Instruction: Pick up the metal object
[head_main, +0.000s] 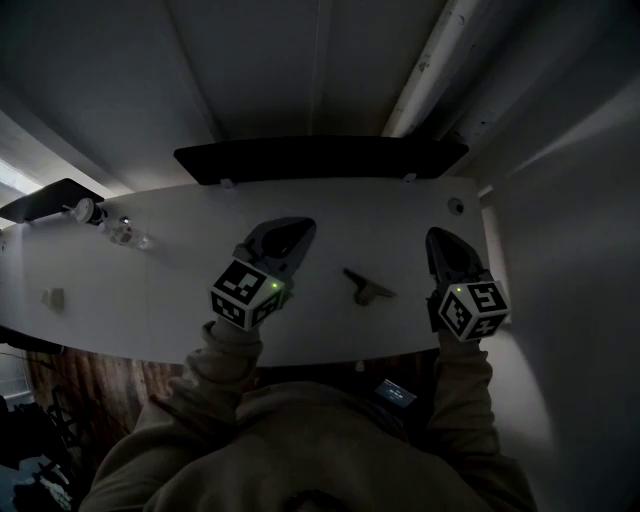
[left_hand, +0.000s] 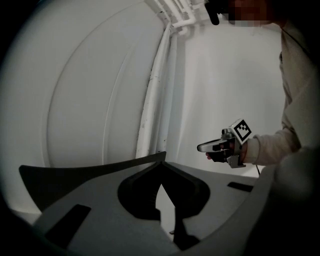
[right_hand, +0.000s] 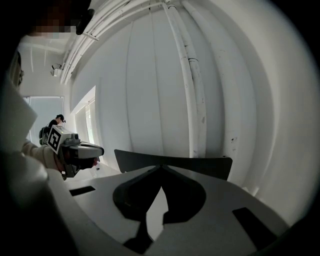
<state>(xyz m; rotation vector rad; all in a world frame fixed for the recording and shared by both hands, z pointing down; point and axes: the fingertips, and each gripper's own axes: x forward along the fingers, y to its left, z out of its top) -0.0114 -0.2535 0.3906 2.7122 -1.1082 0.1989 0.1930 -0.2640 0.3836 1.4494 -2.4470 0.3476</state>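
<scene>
Metal obj (head_main: 366, 289) flat on table (head_main: 150, 300), centre frame, between L gripper (head_main: 283, 232) and R gripper (head_main: 443, 238), touching neither. Both closed tip-to-tip, empty. Prob. stiff, light, maybe slick; best pinched across its thin upper-left end.

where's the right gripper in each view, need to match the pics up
Head view: right gripper at the right, its marker cube nearest the person.
Left gripper view: right of centre, seen side-on, pointing left.
Right gripper view: only its own fingers, shut, filling the bottom.
Shared landmark: the black panel, beyond the fingers in both gripper views.
</scene>
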